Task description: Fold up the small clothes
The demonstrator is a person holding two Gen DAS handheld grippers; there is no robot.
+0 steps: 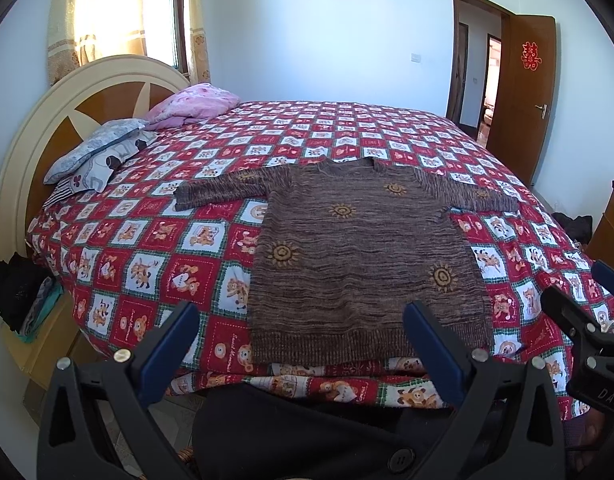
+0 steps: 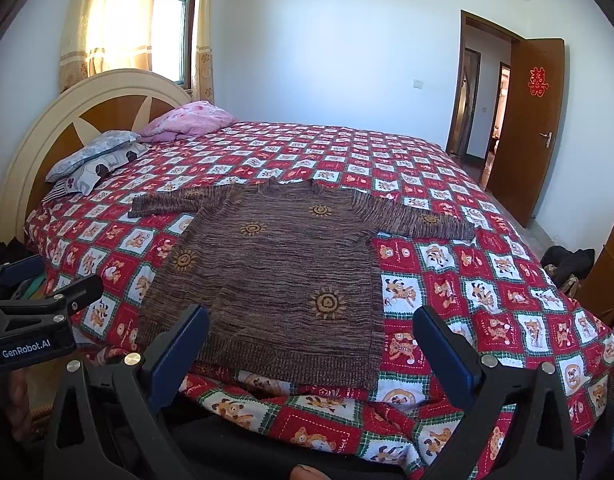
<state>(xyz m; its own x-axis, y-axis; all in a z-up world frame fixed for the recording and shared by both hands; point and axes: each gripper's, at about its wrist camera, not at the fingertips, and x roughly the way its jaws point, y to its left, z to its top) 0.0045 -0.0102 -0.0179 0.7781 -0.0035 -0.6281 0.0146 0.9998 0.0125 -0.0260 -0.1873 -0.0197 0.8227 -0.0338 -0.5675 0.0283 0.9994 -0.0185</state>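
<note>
A small brown knit sweater (image 1: 359,248) lies flat on the red checked bedspread (image 1: 147,240), near the bed's front edge, its hem toward the person and its neckline toward twelve o'clock. Both sleeves stretch straight out, one to about ten o'clock and one to about two o'clock, so the whole garment is spread and smooth. That layout suits folding: every edge and sleeve end is exposed and easy to pinch.

The left gripper (image 1: 303,332) hovers just short of the hem, its blue-padded fingers wide apart and holding nothing. In its own view the sweater's hem sits between the two fingers at twelve o'clock. The right gripper (image 2: 311,336) hangs level beside it, jaws likewise spread and empty, with the hem's right corner ahead at about one o'clock. Each tool shows at the side of the other's view, so the pair stands close together.

Folding seems not yet begun. The open jaws and the centred stance look like preparation for a first reach, probably toward a sleeve or a hem corner.

Pillows (image 1: 95,152) are stacked against the headboard (image 1: 39,128) at about ten o'clock, well apart from the sweater.
</note>
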